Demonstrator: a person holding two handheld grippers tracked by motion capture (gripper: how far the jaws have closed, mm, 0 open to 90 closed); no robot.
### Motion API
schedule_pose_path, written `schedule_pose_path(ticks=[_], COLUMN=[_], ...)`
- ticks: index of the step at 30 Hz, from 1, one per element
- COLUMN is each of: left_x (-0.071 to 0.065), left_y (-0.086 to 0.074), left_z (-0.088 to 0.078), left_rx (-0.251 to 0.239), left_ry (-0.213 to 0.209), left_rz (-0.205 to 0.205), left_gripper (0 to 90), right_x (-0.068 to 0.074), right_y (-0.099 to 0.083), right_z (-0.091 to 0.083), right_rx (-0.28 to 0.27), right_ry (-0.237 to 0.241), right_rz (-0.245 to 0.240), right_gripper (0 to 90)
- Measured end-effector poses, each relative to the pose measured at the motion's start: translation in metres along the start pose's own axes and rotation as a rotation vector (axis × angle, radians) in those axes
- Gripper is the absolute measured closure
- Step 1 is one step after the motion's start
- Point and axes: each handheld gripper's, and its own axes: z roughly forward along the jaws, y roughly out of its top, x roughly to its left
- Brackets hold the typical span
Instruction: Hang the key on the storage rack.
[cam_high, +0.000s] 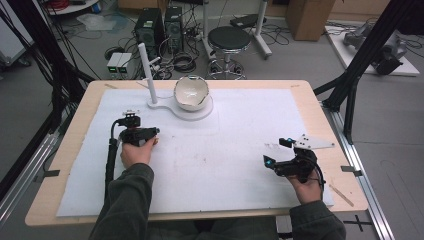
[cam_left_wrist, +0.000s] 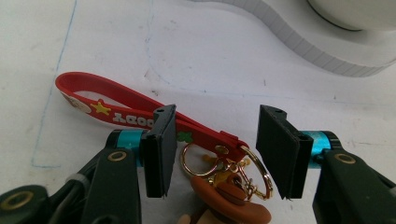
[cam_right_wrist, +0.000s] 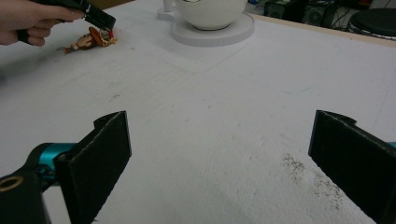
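The high view looks forward and down from above the person's side, taking in the whole worktop (cam_high: 310, 100). The left gripper view sits close over the sheet, facing the white stand (cam_left_wrist: 299, 42). The right gripper view looks low across the worktop toward it. All 3 views share that stand and its bowl (cam_right_wrist: 212, 11).

Both forearms reach in over the table in dark green sleeves. The left hand (cam_high: 136, 151) holds the left gripper (cam_left_wrist: 214, 151) low and pointed forward, jaws spread apart. The right hand (cam_high: 306, 186) holds the right gripper (cam_right_wrist: 219, 163) off to the side — jaws wide open too.
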Motion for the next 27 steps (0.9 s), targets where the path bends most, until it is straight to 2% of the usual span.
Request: schedule_pose_path(ticks=[9,16,20,27], left_x=[0.000,-0.003,-0.004,-0.005], left_y=[0.001,0.002,0.001,-0.001], left_z=[0.007,0.008,0.011,0.014], left_rx=[-0.015,-0.036,-0.020,-0.007], left_ry=[0.026,0.046,0.076,0.084], left_rz=[-0.026,-0.040,-0.046,-0.049], left_gripper=[51.4,49.8,49.4,48.9], right_x=[0.000,0.001,0.001,0.001], right_y=[0.000,0.000,0.000,0.000], right_z=[0.000,0.001,0.001,0.000], right_rx=[-0.001,0.003,0.003,0.003], right_ry=[0.000,0.002,0.001,0.004], right_rz=[-0.002,-0.004,-0.009,-0.011], right_gripper=[5.1,5.2,5.1,5.2])
